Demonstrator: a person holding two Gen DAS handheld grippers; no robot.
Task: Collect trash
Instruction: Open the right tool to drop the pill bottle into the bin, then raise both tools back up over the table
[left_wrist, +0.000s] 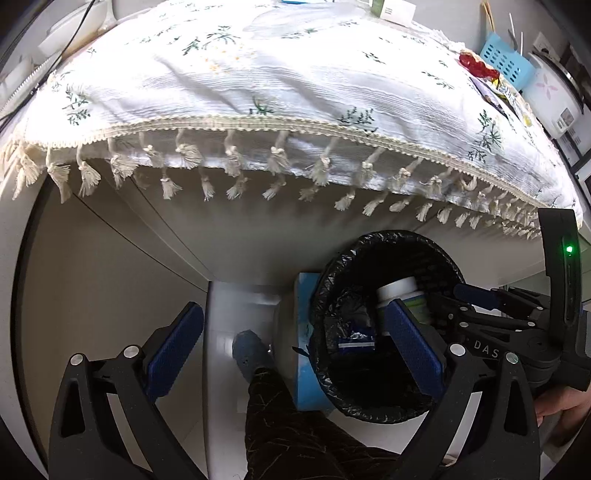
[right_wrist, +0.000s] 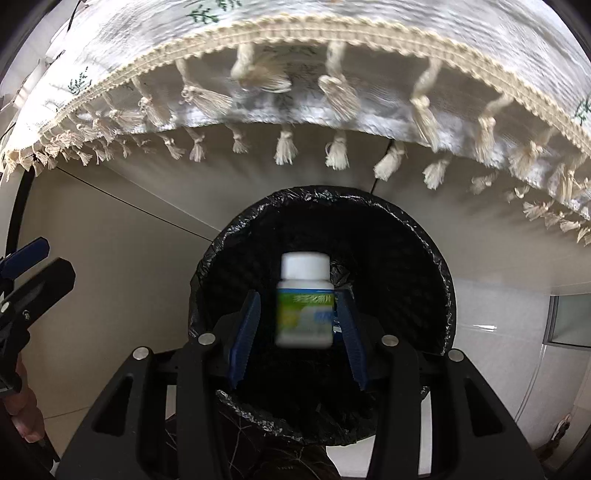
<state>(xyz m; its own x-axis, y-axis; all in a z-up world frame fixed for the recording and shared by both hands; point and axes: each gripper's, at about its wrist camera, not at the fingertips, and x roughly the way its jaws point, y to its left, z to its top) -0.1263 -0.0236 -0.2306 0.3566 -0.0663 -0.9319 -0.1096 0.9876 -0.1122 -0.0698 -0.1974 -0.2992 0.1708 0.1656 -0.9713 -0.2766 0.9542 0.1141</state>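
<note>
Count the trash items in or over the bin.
2: a white-capped bottle between the right gripper's fingers over the bin, and a blue-white wrapper lying inside it. More may be hidden behind the fingers.

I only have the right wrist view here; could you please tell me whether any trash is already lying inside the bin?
Observer: Yes, the left wrist view shows a blue and white wrapper lying down inside the bin.
Operator: Thank you. Is there any trash on the table?
Observer: A red wrapper lies on the tablecloth, near its right edge.
Operator: And are the left tongs carrying something?
Observer: No, the left tongs stand open and empty.
</note>
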